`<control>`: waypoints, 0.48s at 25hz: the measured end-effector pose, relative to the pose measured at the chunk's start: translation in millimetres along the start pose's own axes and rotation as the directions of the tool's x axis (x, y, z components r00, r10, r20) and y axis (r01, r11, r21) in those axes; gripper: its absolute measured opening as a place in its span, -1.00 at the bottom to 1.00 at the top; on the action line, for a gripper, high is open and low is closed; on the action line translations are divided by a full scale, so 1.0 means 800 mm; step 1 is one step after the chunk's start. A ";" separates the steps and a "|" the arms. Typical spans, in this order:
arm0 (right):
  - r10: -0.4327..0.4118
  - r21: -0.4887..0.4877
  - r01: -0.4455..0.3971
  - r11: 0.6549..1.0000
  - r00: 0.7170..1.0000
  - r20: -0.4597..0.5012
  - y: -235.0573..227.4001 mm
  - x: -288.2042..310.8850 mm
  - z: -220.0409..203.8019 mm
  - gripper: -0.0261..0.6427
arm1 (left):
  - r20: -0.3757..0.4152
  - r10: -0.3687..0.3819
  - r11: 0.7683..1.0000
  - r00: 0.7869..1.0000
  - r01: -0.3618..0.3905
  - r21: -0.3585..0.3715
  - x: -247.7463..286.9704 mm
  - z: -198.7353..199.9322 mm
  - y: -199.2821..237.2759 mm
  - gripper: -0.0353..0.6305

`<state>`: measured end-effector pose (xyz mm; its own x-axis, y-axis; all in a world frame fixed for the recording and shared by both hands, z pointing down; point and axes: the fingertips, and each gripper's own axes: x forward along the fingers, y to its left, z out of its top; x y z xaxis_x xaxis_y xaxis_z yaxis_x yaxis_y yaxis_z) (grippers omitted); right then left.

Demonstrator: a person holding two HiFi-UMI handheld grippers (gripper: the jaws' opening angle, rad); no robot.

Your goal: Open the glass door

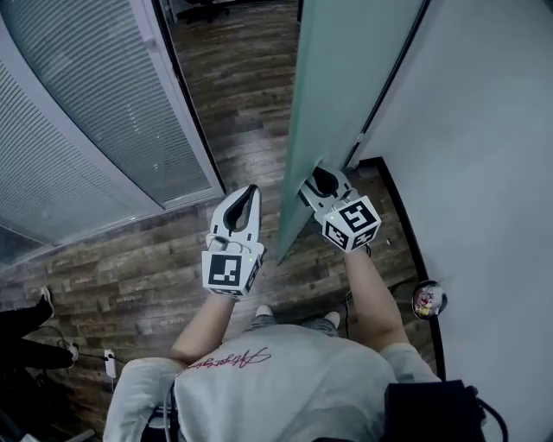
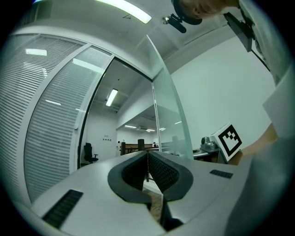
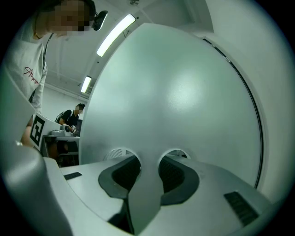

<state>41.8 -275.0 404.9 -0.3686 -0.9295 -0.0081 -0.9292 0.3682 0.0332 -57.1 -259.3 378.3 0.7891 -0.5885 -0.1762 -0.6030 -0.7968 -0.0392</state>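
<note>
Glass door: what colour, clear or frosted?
Frosted pale green glass door; shows best in the head view.

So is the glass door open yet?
Partly. The glass door already stands ajar, with floor showing past its edge. The right claw grips that edge; the left claw is shut and empty. Left to do: probably swing it wider.

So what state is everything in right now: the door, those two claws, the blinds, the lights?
glass door: partly open
right claw: shut on the glass door's edge
left claw: shut, empty
blinds: lowered
ceiling light: on
</note>
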 end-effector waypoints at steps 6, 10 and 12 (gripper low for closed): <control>0.085 0.005 -0.085 0.996 0.996 0.013 -0.009 -0.083 -0.006 -0.54 | 0.024 0.000 1.000 1.000 -0.001 0.022 0.009 0.007 -0.094 -0.84; 0.152 0.005 -0.152 0.988 0.988 0.012 -0.009 -0.105 -0.002 -0.54 | 0.017 0.004 1.000 1.000 -0.005 0.022 0.013 0.008 -0.126 -0.84; 0.176 0.006 -0.177 0.984 0.984 0.013 -0.008 -0.116 0.000 -0.54 | 0.001 0.007 1.000 1.000 -0.007 0.013 0.014 0.007 -0.139 -0.84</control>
<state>82.1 -191.5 405.1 -0.5271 -0.8497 -0.0152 -0.8496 0.5266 0.0282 18.3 -176.8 375.3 0.7846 -0.5941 -0.1776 -0.6101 -0.7907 -0.0502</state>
